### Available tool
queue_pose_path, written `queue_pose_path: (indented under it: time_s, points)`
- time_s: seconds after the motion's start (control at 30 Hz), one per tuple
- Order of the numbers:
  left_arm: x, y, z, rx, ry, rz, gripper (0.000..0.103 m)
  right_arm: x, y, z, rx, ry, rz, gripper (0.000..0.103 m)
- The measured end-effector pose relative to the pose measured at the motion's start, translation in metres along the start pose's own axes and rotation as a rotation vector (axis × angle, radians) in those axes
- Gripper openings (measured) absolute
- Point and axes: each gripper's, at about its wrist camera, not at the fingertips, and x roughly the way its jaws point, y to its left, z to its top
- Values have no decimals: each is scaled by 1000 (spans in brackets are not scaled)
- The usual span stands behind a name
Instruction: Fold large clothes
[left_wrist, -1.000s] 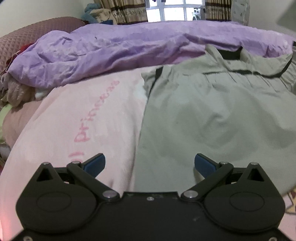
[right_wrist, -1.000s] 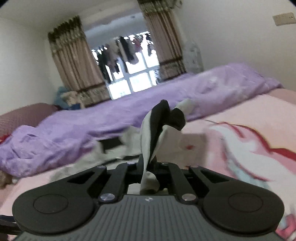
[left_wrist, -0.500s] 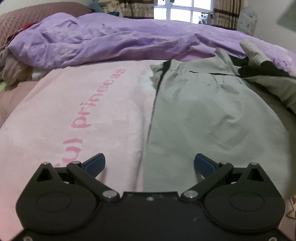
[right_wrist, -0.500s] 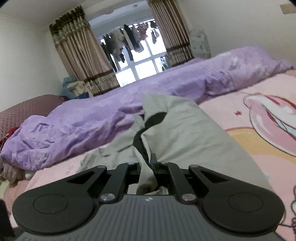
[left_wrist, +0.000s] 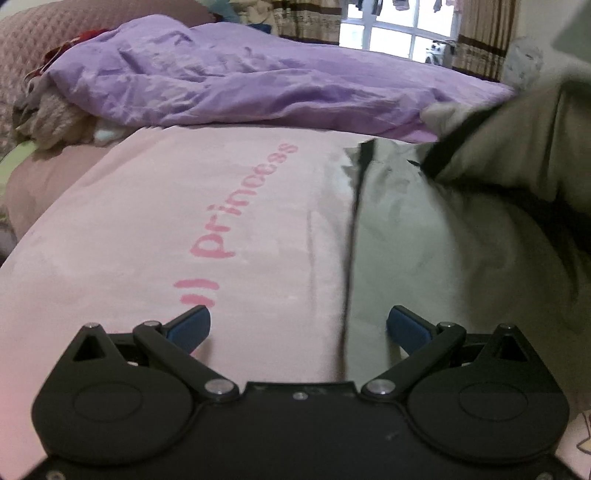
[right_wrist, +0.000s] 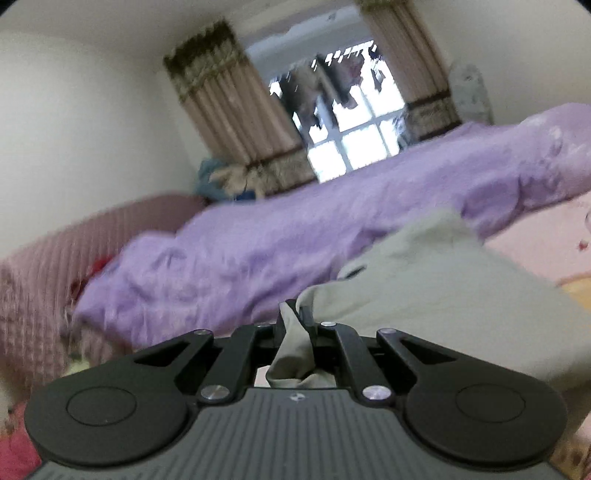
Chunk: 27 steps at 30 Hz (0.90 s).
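Observation:
A large grey-green garment (left_wrist: 424, 229) with black trim lies on the pink bedsheet (left_wrist: 147, 229), its left edge running down the middle of the left wrist view. Its right part is lifted and folded over toward the left. My left gripper (left_wrist: 298, 326) hovers open just above that left edge, blue pads apart, nothing between them. In the right wrist view my right gripper (right_wrist: 295, 317) is shut on a bunched piece of the same garment (right_wrist: 436, 273), which drapes away to the right of the jaws.
A rumpled purple duvet (left_wrist: 240, 85) lies across the far side of the bed. A quilted pink headboard (right_wrist: 33, 291) and a heap of fabric (left_wrist: 51, 114) sit at the left. Curtains and a window (right_wrist: 351, 144) stand behind.
My right gripper has carried the garment's held part leftward across the bed, so the fold now hangs over its right half. My left gripper has drifted left, bringing the garment's left edge between its pads.

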Motion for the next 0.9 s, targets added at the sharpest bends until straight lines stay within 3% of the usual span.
queue_pose_path:
  time_s: [0.13, 0.23, 0.43, 0.53, 0.63, 0.77, 0.9]
  points:
    - [3, 12, 1, -49, 15, -12, 103, 17, -10, -45, -7, 101, -28, 4]
    - [1, 12, 0, -44, 14, -3, 103, 21, -15, -58, 15, 136, -33, 4]
    - [1, 18, 1, -48, 8, 20, 103, 1, 24, -9, -36, 3, 50, 4]
    - [-1, 27, 2, -76, 7, 48, 103, 5, 25, -1, 0, 34, 80, 4]
    - [0, 34, 2, -84, 16, 97, 103, 19, 10, -33, 11, 111, 36, 4]
    - [3, 35, -1, -83, 34, 102, 103, 33, -8, -82, 21, 201, -12, 4]
    - [7, 27, -3, -46, 49, 112, 103, 31, -14, -83, 91, 214, 5, 4]
